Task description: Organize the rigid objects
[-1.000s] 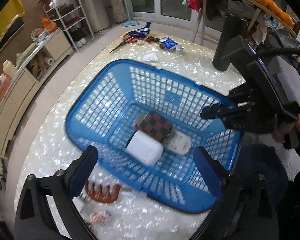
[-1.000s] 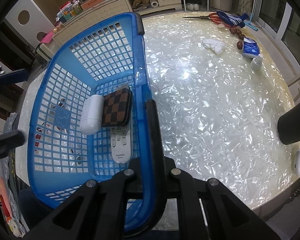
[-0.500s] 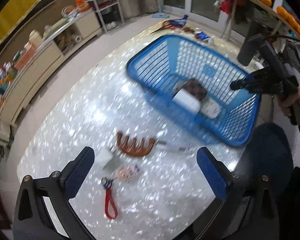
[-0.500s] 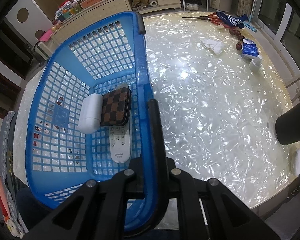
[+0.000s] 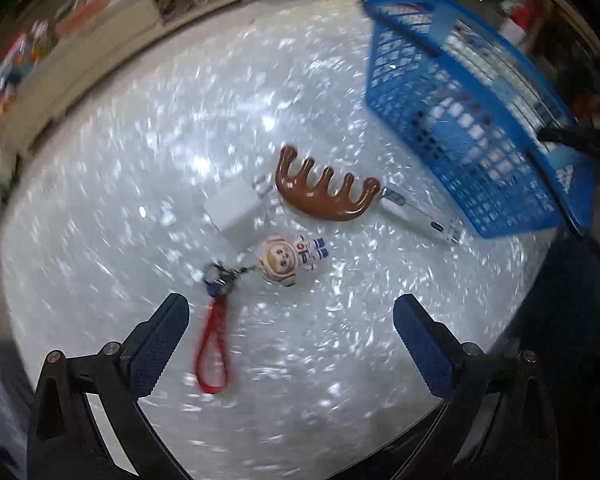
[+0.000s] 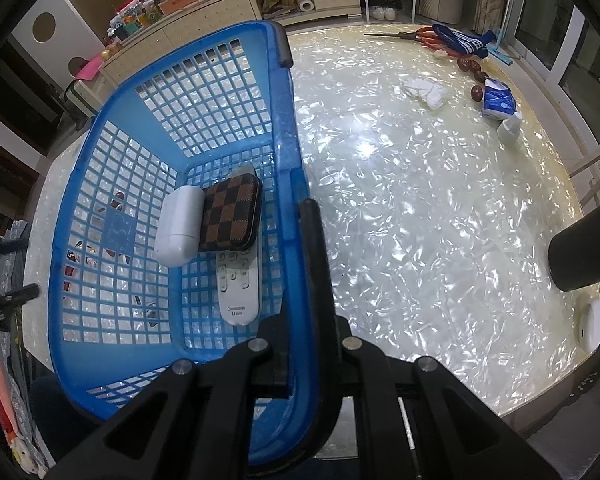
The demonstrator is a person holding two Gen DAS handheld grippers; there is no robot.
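Readable print is found on the white remote (image 6: 236, 286) lying in the blue basket (image 6: 288, 152): "CHANGHONG" near its lower end, with a smaller second line below it that cannot be made out. A white three-stripe logo is seen on dark blue fabric (image 5: 572, 178) beyond the basket; no lettering is resolved there.

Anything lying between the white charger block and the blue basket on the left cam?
Yes, in the left wrist view: the brown antler-shaped comb sits right beside the white charger block, then a white pen-like item lies nearer the blue basket.

Black fingers (image 5: 160, 344), blue pads, silver screws
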